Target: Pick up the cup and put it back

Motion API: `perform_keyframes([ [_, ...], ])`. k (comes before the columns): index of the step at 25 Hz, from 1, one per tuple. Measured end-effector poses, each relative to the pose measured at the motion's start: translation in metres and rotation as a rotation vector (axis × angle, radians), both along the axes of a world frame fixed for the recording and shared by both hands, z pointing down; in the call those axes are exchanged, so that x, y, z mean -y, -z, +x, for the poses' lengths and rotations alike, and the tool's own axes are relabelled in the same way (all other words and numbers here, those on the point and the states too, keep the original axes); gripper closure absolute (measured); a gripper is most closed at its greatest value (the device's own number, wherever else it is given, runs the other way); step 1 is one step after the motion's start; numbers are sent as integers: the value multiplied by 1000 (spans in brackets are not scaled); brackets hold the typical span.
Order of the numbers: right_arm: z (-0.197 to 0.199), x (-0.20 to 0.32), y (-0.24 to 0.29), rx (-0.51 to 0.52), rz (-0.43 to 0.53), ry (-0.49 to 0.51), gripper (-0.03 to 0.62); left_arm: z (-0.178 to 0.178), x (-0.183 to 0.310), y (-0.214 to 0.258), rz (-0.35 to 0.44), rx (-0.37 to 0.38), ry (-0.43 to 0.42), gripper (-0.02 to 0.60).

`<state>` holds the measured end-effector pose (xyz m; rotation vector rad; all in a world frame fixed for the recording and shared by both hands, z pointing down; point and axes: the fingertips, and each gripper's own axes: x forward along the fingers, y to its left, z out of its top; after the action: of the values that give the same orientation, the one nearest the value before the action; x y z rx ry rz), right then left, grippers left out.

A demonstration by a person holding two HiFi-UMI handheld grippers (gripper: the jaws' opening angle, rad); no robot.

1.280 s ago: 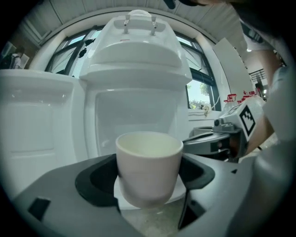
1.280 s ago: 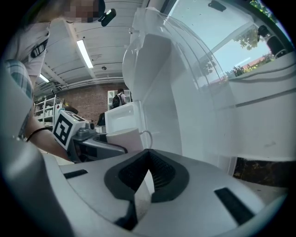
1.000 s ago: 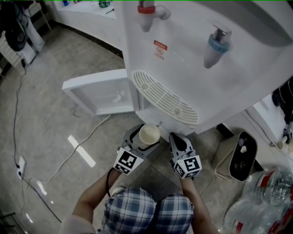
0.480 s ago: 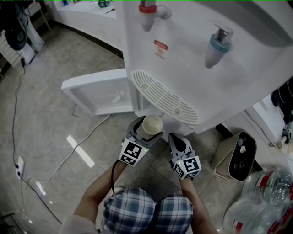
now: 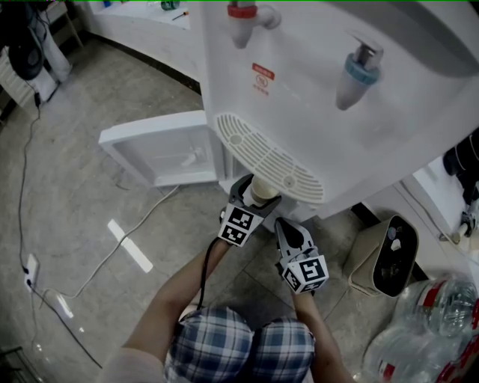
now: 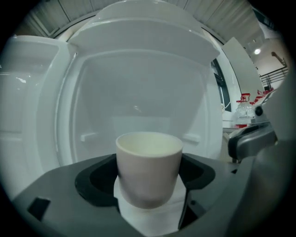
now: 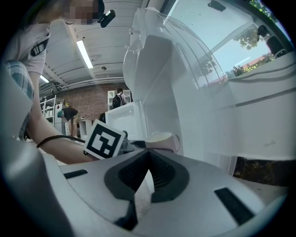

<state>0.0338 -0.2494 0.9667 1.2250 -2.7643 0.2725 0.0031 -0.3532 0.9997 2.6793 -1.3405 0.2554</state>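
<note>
A pale cup sits between the jaws of my left gripper, which is shut on it right under the drip grille of the white water dispenser. In the left gripper view the cup stands upright and empty in the left gripper, facing the dispenser's open lower cabinet. My right gripper hangs just behind and to the right, shut with nothing in it. The right gripper view shows its jaws closed and the cup ahead, handle to the right.
The cabinet door is swung open to the left over the floor. A red tap and a blue tap stick out above. A beige bin and large water bottles stand at the right. A cable runs across the floor.
My left gripper has carried the cup forward and to the right, from over the floor to just under the drip grille. The right gripper has stayed put.
</note>
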Motion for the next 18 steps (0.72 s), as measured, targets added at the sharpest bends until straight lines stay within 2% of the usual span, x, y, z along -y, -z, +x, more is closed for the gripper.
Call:
perform_keyframes([
  [4,-3,-2,0,3,-1,10,577,14,13,-21,-32,32,-11,166],
  [10,0,-3,-2,7,-8,5,577,11,17,-52,-88,48,17,164],
  [18,1,-4,-4,19,-19,1,577,5,16,-60,-67,34,38,164],
])
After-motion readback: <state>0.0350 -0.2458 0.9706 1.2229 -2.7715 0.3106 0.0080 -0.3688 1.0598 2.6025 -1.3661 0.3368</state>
